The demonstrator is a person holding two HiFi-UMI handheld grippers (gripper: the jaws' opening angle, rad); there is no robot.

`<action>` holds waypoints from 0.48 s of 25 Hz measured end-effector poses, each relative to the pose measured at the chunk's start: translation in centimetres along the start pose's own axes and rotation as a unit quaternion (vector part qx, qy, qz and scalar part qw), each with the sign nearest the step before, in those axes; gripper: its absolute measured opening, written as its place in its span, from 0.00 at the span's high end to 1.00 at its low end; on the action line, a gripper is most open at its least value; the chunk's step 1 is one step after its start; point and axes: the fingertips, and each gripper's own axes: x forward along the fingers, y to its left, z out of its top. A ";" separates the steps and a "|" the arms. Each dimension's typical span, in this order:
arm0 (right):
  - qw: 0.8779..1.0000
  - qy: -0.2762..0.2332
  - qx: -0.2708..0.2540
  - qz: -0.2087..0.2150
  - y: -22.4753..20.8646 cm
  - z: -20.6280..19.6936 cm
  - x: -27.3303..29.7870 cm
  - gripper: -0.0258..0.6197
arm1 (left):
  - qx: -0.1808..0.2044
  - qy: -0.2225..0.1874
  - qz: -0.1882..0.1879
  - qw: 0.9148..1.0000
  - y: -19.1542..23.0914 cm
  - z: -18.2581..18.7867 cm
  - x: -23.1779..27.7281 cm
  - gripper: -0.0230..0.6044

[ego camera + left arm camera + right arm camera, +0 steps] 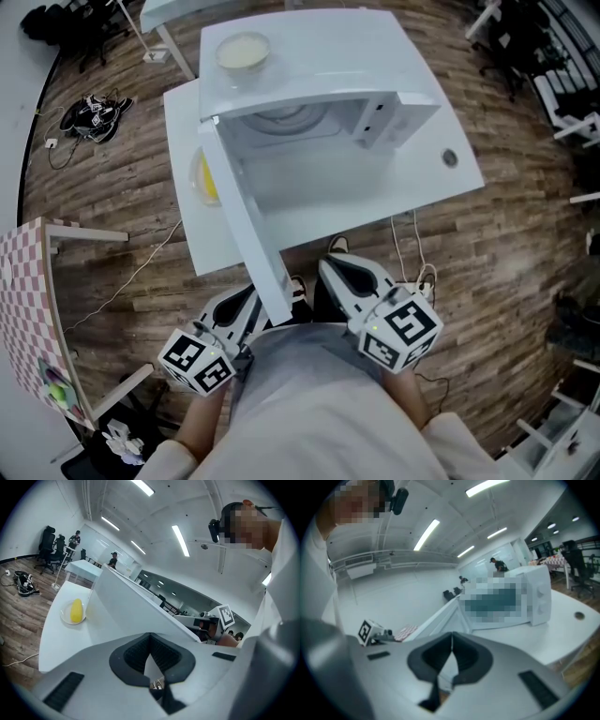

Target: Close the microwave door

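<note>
The white microwave (323, 70) stands on a white table (412, 183). Its door (246, 217) hangs wide open and swings out past the table's front edge toward me. Both grippers are held low in front of my body, below the table's edge. My left gripper (249, 300) is shut and empty, just left of the door's free end. My right gripper (336, 266) is also shut and empty, to the right of that end. In the left gripper view the door (136, 606) rises just ahead of the jaws. The right gripper view shows the microwave (534, 603) further off.
A pale bowl (243, 52) sits on top of the microwave. A plate with yellow corn (206, 176) lies on the table behind the open door. A checked table (28, 309) stands at the left, with cables and shoes (89, 112) on the wooden floor.
</note>
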 end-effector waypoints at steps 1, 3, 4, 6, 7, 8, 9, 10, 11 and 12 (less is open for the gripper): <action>1.000 0.000 0.001 -0.001 -0.2 0.0 -0.1 0.92 | 0.000 0.003 -0.002 1.000 -0.1 0.0 0.2 0.94; 1.000 0.000 0.003 -0.004 -0.5 0.1 -0.2 0.92 | 0.002 0.009 -0.006 1.000 -0.4 0.0 0.6 0.94; 1.000 0.000 0.005 -0.006 -0.7 0.1 -0.3 0.92 | 0.003 0.012 -0.009 1.000 -0.6 0.1 0.8 0.94; 1.000 0.000 0.008 -0.008 -1.0 0.1 -0.5 0.92 | 0.004 0.017 -0.014 1.000 -0.9 0.1 1.3 0.94; 1.000 0.000 0.010 -0.009 -1.2 0.1 -0.6 0.92 | 0.005 0.019 -0.017 1.000 -1.0 0.1 1.5 0.94; 1.000 -0.001 0.012 -0.009 -1.3 0.2 -0.7 0.92 | 0.006 0.021 -0.019 1.000 -1.1 0.1 1.7 0.94; 1.000 -0.002 0.013 -0.009 -1.5 0.3 -0.8 0.92 | 0.006 0.022 -0.021 1.000 -1.3 0.1 2.0 0.94; 1.000 -0.003 0.014 -0.009 -1.6 0.4 -0.8 0.92 | 0.005 0.023 -0.023 0.999 -1.4 0.1 2.3 0.94; 1.000 -0.004 0.015 -0.010 -1.8 0.5 -0.9 0.92 | 0.004 0.024 -0.025 0.999 -1.5 0.1 2.5 0.94; 1.000 -0.004 0.016 -0.011 -2.0 0.6 -0.9 0.92 | 0.002 0.026 -0.028 0.999 -1.6 0.1 2.8 0.94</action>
